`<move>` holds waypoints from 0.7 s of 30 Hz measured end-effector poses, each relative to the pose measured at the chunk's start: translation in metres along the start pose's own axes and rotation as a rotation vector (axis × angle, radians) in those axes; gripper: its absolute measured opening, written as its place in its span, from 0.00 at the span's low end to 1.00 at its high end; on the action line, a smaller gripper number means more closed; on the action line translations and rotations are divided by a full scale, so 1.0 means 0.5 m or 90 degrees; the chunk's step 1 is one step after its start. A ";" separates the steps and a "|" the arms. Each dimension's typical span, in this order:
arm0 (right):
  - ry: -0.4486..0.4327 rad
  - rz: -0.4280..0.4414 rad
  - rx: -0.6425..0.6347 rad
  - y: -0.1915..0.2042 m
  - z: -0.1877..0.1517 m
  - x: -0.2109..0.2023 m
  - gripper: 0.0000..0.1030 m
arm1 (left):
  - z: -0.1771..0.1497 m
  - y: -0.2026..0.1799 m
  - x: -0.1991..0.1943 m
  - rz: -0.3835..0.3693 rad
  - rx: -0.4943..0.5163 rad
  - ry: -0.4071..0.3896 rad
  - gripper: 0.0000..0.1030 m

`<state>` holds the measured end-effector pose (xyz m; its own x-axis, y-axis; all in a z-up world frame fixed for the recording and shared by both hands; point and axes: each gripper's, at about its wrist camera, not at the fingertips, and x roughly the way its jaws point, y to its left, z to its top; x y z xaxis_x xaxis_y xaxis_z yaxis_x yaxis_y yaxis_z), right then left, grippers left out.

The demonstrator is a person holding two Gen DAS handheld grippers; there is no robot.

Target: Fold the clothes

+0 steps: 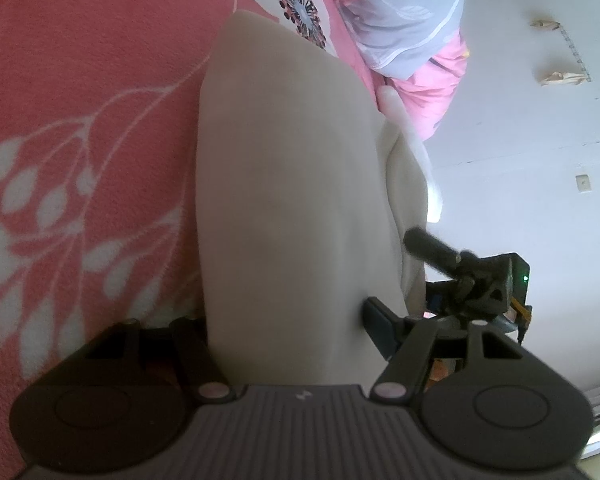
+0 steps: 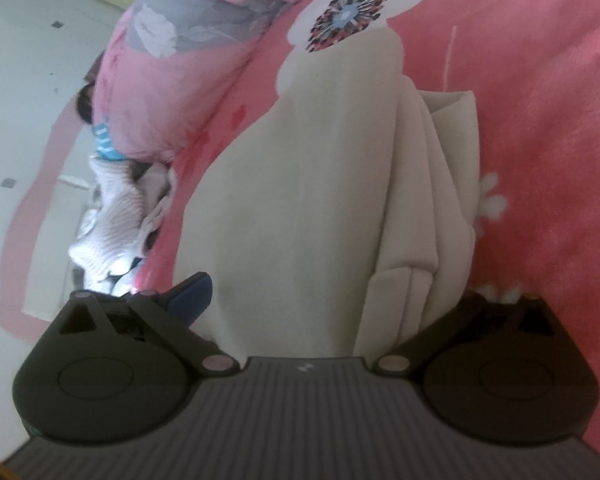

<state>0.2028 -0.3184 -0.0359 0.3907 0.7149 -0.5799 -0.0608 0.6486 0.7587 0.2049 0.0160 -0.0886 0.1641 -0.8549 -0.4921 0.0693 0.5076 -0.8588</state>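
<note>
A cream garment [image 1: 292, 184] lies lengthwise on a pink floral bedspread [image 1: 80, 120]. It fills the space between the wide-spread jaws of my left gripper [image 1: 288, 320], and cloth covers the fingertips, so a grip cannot be seen. In the right wrist view the same garment [image 2: 320, 200] shows stacked folded layers [image 2: 432, 208] on its right side. My right gripper [image 2: 332, 300] also has its jaws wide apart around the cloth. The right gripper's body [image 1: 476, 280] appears in the left wrist view, past the garment's right edge.
A pink and grey floral quilt [image 2: 180, 52] is bunched at the bed's far side. A white knitted item [image 2: 116, 216] lies near the bed edge. White floor [image 1: 540, 140] lies beyond the bed.
</note>
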 end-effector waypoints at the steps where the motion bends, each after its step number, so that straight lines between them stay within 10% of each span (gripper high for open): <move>1: -0.009 -0.005 0.016 -0.001 -0.001 -0.001 0.99 | 0.000 0.000 -0.001 0.000 0.000 0.000 0.66; 21: -0.005 -0.068 0.022 0.036 -0.013 0.008 0.99 | 0.006 0.000 0.001 -0.001 0.000 0.000 0.66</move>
<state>0.1973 -0.3022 -0.0262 0.4002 0.6401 -0.6558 0.0131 0.7116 0.7025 0.2079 0.0156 -0.0883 0.1645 -0.8553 -0.4913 0.0700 0.5070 -0.8591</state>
